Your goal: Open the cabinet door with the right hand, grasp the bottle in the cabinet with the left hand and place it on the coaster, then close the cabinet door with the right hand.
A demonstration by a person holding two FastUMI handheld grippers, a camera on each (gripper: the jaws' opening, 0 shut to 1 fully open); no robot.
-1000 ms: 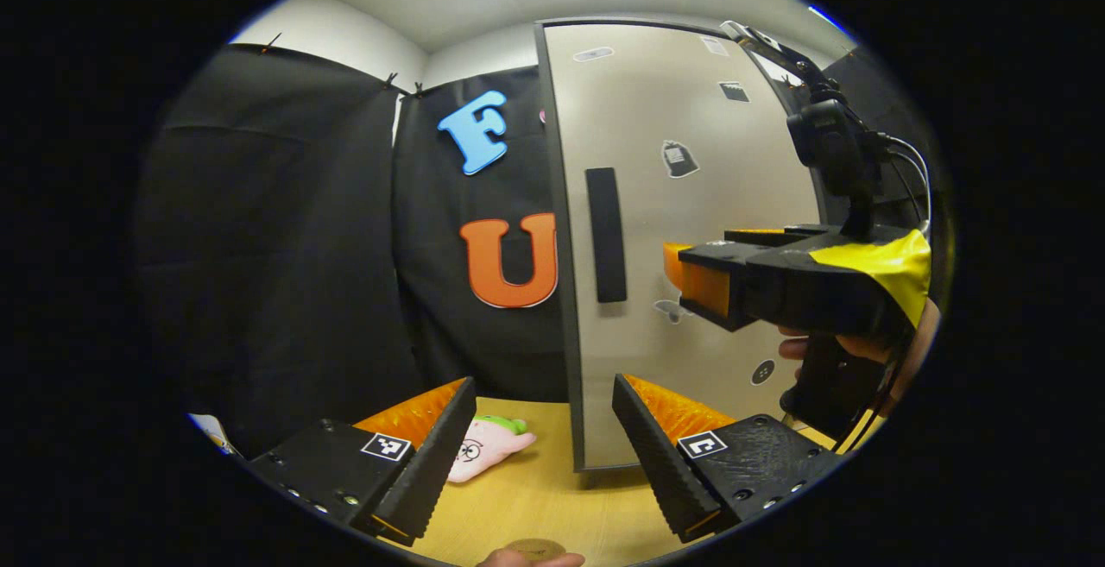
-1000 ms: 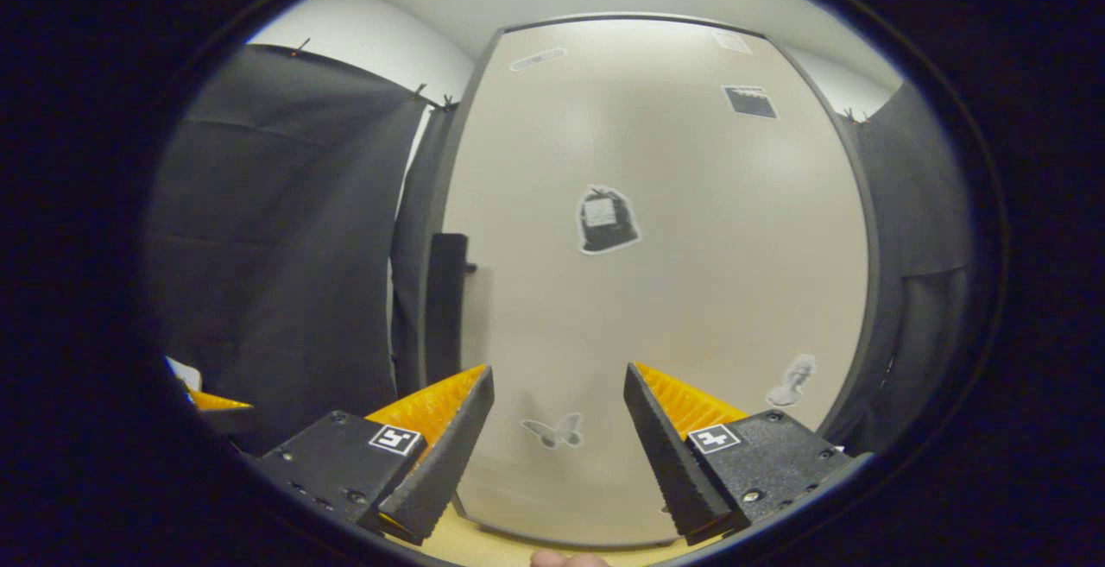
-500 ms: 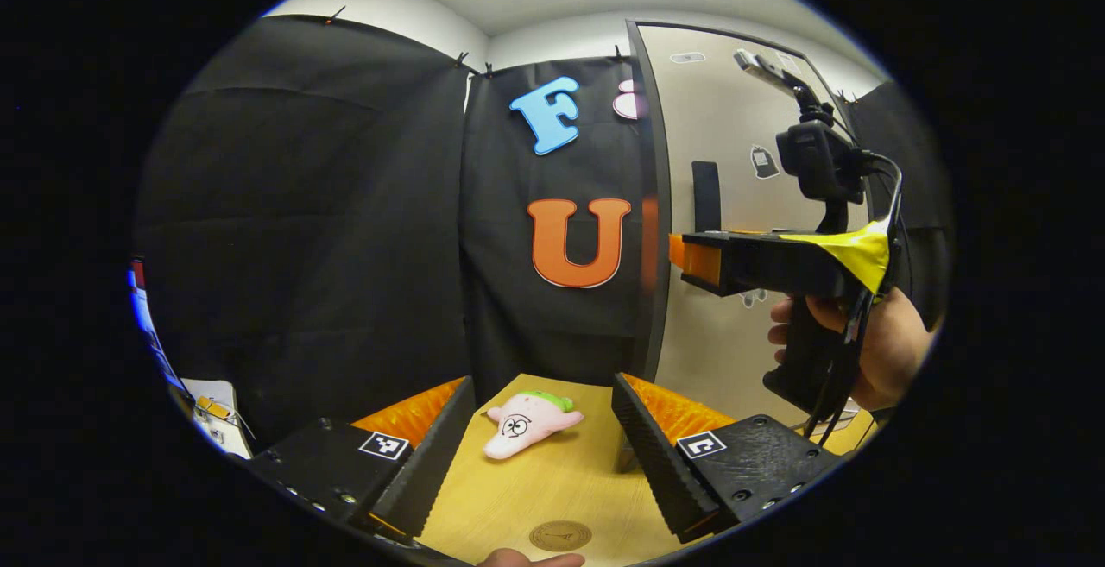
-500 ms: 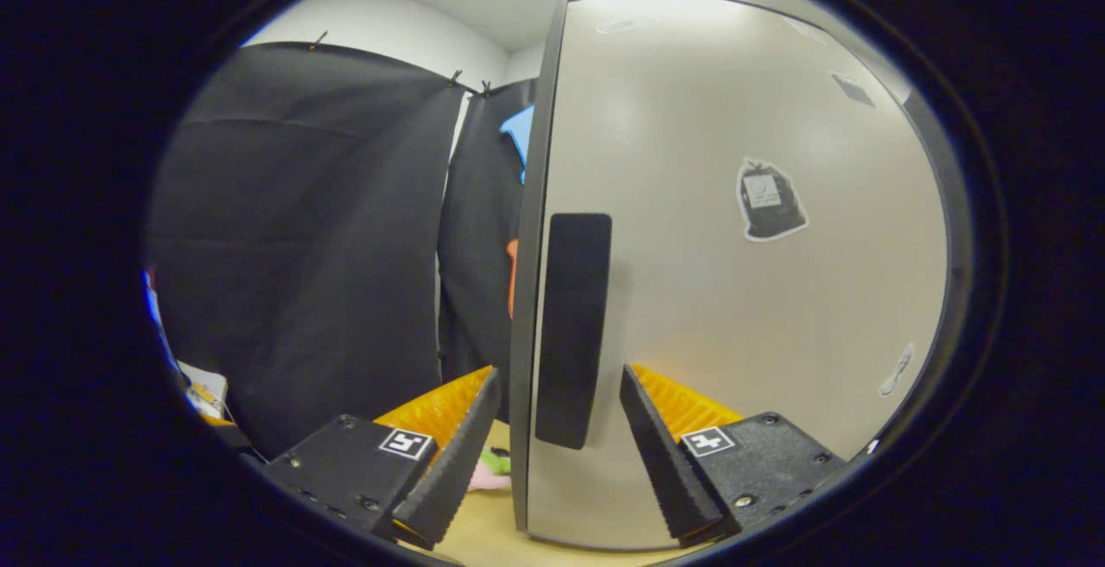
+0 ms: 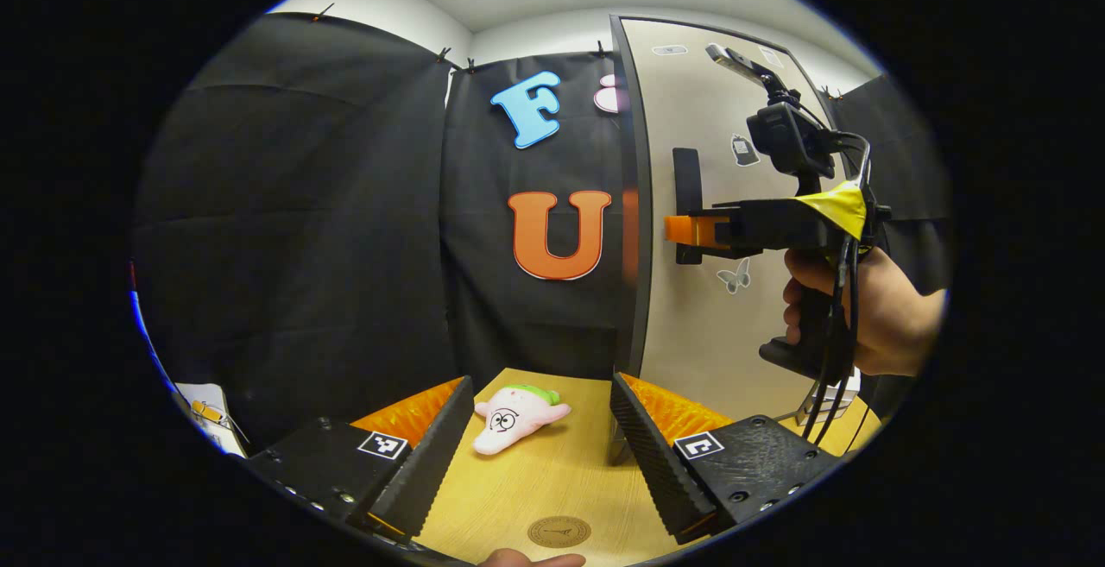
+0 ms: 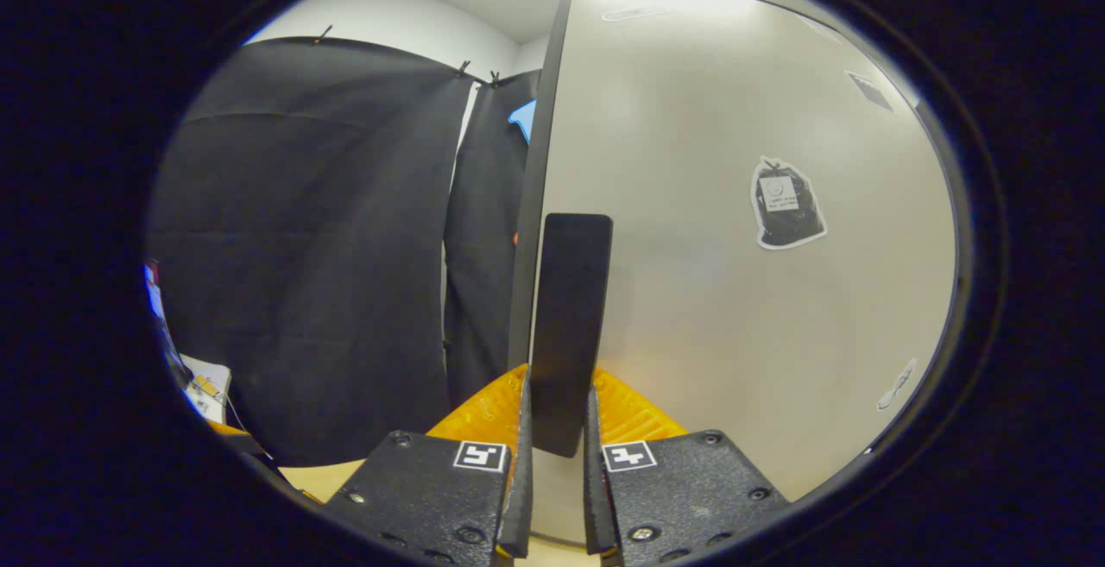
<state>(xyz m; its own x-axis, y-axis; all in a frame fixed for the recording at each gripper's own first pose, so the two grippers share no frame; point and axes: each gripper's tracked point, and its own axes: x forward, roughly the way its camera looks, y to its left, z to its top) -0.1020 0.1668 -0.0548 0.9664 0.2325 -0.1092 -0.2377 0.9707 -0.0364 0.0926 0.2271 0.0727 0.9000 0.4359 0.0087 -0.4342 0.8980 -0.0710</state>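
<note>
In the right gripper view, the right gripper [image 6: 557, 446] is seen at the bottom centre of the frame, and its two fingers are closed narrowly on the lower part of the black handle [image 6: 568, 325] of the cabinet door [image 6: 734, 291]. Both fingers appear to press the handle, one from each side. The same grip is visible in the left gripper view at the right of the frame, where the right gripper [image 5: 682, 230] meets the handle [image 5: 686, 192] and is held by a hand [image 5: 863, 312].

The step in hand is judged to be the opening of the door, and the door looks closed or nearly so. For a good pull, the grip should be kept firm, and the gripper should be drawn along the arc of the door, not straight back, so that the handle is not twisted out of the fingers. The hinge is judged to be on the far side from the handle, at the right of the door.

The left gripper [image 5: 539, 437] is held wide open and empty at the bottom of its own view, above the wooden table [image 5: 552, 481]. It should be kept out of the path of the door until the door is open.

The bottle cannot be seen; it is presumably behind the door. The coaster [image 5: 559, 532] lies at the bottom centre of the left gripper view, with a pink plush toy [image 5: 516, 416] near it, farther back on the table.
</note>
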